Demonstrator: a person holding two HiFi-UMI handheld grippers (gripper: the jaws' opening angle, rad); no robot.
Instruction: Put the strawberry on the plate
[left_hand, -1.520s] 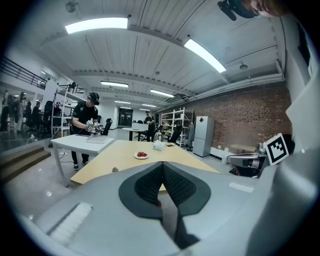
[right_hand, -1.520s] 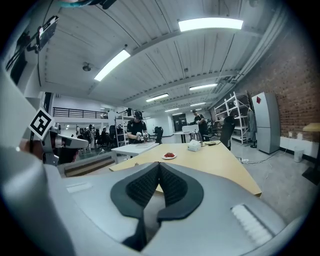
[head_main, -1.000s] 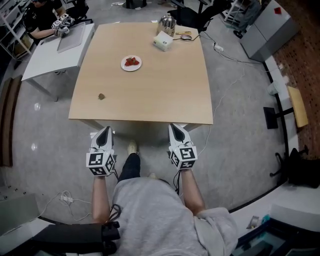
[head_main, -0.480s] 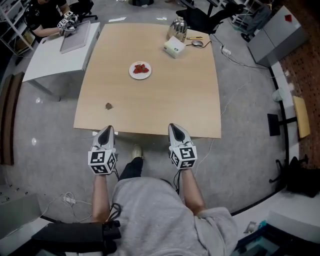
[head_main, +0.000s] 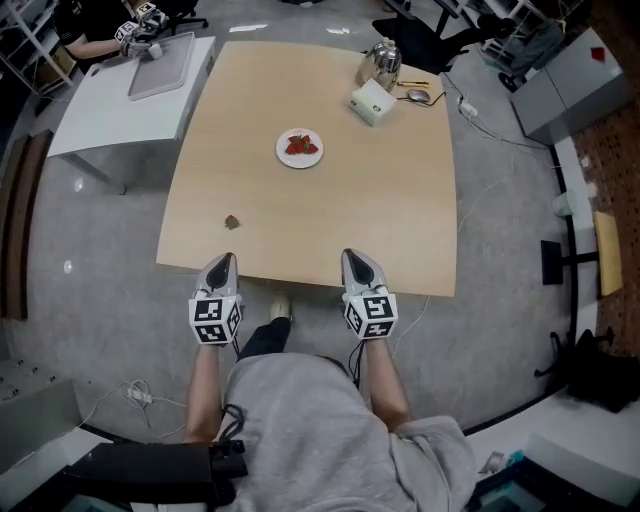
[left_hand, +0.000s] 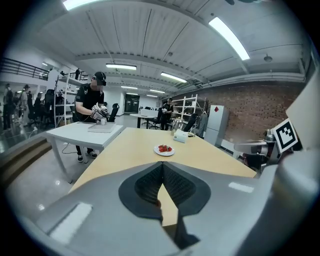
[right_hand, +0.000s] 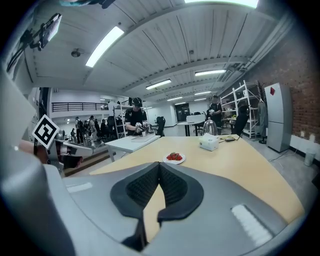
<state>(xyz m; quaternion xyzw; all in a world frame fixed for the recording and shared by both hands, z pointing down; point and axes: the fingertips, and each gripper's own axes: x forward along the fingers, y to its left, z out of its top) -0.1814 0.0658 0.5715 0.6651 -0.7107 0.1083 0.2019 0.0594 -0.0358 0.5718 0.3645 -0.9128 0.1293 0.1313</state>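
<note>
A white plate (head_main: 299, 149) with red strawberries (head_main: 301, 145) on it sits on the far half of the wooden table (head_main: 380, 210). The same plate shows in the left gripper view (left_hand: 164, 150) and in the right gripper view (right_hand: 174, 158). Nearer the front left of the table lies a small dark lump (head_main: 232, 222). My left gripper (head_main: 227, 259) and right gripper (head_main: 352, 256) hover at the table's near edge, side by side. Both are shut with nothing between their tips (left_hand: 162, 165) (right_hand: 159, 164).
At the table's far end are a white box (head_main: 372, 101), a metal kettle (head_main: 385, 64) and a mouse (head_main: 417, 96). A white side table (head_main: 110, 110) stands to the left, where a person (left_hand: 92, 105) works over a grey tray (head_main: 162, 66). Cables cross the floor.
Both grippers have come forward from the floor gap up to the table's near edge. The table and plate sit lower and closer in the head view.
</note>
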